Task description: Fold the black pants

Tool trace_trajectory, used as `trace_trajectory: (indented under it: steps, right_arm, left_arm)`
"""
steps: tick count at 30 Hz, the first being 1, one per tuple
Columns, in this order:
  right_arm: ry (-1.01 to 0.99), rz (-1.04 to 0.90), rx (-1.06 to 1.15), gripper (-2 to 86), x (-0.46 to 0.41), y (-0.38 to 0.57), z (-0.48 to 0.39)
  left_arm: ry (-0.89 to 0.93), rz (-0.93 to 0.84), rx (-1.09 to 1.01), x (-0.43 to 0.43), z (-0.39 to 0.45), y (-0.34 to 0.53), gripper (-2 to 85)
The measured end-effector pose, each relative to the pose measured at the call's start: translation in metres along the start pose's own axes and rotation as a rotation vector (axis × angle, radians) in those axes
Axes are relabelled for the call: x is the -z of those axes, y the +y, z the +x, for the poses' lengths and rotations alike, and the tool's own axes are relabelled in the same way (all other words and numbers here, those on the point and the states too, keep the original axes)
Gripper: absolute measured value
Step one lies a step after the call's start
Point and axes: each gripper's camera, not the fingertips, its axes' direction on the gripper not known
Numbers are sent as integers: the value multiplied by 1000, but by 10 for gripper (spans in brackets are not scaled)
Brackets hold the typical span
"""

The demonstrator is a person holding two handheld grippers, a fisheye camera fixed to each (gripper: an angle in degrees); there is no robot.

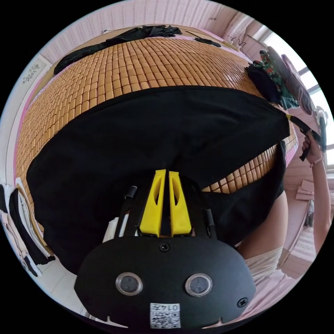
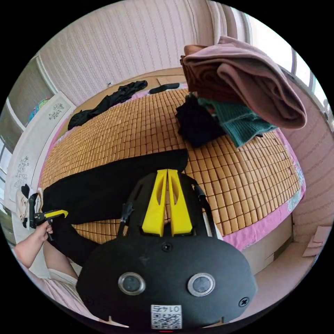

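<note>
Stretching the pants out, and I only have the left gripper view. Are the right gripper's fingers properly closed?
Observer: Yes. In the right gripper view the right gripper has its fingers together, tips at the black pants edge.
Operator: What lies past that end?
Observer: Bare bamboo mat, then a pink sheet edge.
Operator: And further along?
Observer: A brown garment tops a teal knit; mat tiles separate them from the pants.
</note>
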Motion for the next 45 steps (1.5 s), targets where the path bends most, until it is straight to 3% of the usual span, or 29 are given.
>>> trace_trajectory:
  steps: [3, 11, 16, 19, 21, 25, 28, 31, 34, 41, 45]
  right_arm:
    - [76, 97, -2, -3, 19, 2, 8]
    - [69, -148, -14, 64, -69, 33, 4]
    - [-142, -141, -16, 2, -74, 20, 0]
    - [-82, -15, 39, -2, -50, 9, -7]
    - [-71, 29, 45, 1, -41, 7, -7]
    - [-58, -87, 29, 62, -69, 7, -8]
    - [-134, -149, -1, 68, -95, 6, -16]
    - [-94, -141, 48, 9, -101, 1, -32]
    - [-65, -142, 94, -1, -84, -25, -31]
    - [57, 38, -64, 34, -10, -79, 21]
    - [43, -61, -24, 43, -39, -66, 12]
  left_arm:
    - [19, 23, 2, -2, -8, 1, -1]
    - [37, 30, 6, -6, -26, 0, -3]
    - [33, 46, 24, -7, -40, 2, -8]
    - [-31, 49, 22, -4, -46, 1, -9]
    - [-93, 86, 81, 3, -60, 3, -10]
    - [-32, 68, 197, 3, -106, 7, -10]
    - [-58, 54, 151, 2, -107, 7, -10]
    - [-80, 42, 126, 2, -105, 5, -9]
    - [-3, 69, 106, 9, -104, 6, -8]
    - [161, 207, -120, 40, -50, -3, 29]
    - [156, 252, -114, 54, -60, -6, 38]
